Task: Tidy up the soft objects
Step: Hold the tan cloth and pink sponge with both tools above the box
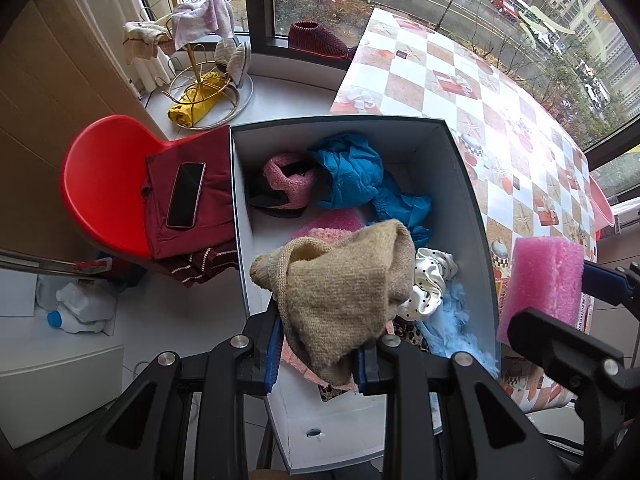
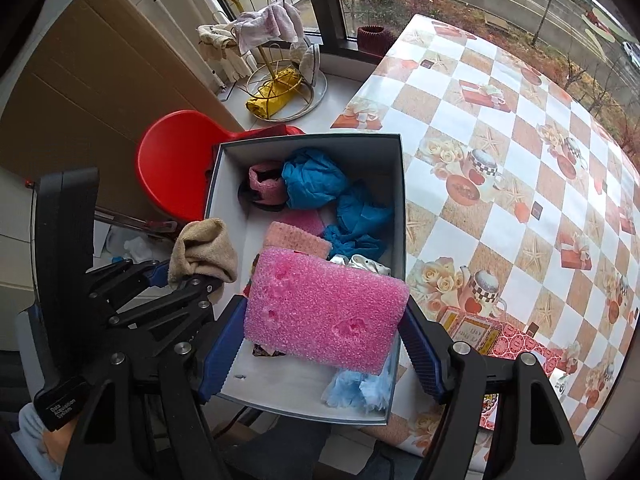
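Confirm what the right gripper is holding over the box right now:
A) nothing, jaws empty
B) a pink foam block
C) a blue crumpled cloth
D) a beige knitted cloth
B: in the right wrist view the right gripper has its blue pads pressed on both ends of the pink foam block, above the box; the beige knitted cloth hangs from the left gripper.

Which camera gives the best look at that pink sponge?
The right wrist view: the pink sponge fills the middle, its broad face in full, clamped in the right claw above the box. The left wrist view catches it only at the right edge, partly hidden behind that claw.
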`<move>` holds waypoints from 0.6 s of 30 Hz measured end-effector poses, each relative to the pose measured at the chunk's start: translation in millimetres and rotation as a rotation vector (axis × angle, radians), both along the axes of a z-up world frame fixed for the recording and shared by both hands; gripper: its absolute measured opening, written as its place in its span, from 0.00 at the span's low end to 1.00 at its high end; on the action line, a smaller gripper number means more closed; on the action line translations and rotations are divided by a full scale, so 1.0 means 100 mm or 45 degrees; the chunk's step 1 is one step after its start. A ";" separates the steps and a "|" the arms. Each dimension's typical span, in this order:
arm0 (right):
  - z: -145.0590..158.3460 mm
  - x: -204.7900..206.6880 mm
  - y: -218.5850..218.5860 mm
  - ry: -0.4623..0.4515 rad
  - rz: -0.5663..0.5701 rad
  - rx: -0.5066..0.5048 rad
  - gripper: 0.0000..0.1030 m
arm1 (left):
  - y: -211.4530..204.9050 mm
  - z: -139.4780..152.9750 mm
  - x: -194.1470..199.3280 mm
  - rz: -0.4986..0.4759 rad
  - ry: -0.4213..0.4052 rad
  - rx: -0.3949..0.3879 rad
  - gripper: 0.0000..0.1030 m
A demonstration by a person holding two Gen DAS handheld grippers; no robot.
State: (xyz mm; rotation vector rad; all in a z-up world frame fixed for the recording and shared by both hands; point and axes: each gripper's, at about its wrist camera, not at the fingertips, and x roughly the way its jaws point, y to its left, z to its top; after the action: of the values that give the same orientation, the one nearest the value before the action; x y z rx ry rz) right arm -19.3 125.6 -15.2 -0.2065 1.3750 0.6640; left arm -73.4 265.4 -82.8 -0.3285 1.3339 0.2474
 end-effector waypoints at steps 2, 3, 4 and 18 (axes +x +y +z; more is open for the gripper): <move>-0.02 0.02 0.00 0.001 0.001 -0.004 0.73 | 0.00 -0.01 0.01 0.001 0.005 0.005 0.30; -0.02 0.02 0.00 0.000 0.000 -0.003 0.73 | 0.01 -0.02 0.01 0.001 0.007 0.006 0.29; -0.02 0.03 0.00 0.001 -0.003 -0.004 0.73 | 0.00 -0.03 0.01 0.002 0.009 0.006 0.29; -0.05 0.09 0.00 0.005 -0.010 -0.005 0.73 | -0.03 -0.09 0.04 -0.016 0.031 0.012 0.30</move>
State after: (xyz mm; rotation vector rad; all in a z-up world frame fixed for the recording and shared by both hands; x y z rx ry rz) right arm -10.6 125.3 -19.8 -0.2030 1.3809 0.6552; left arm -69.7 262.7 -91.6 -0.3100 1.3579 0.2481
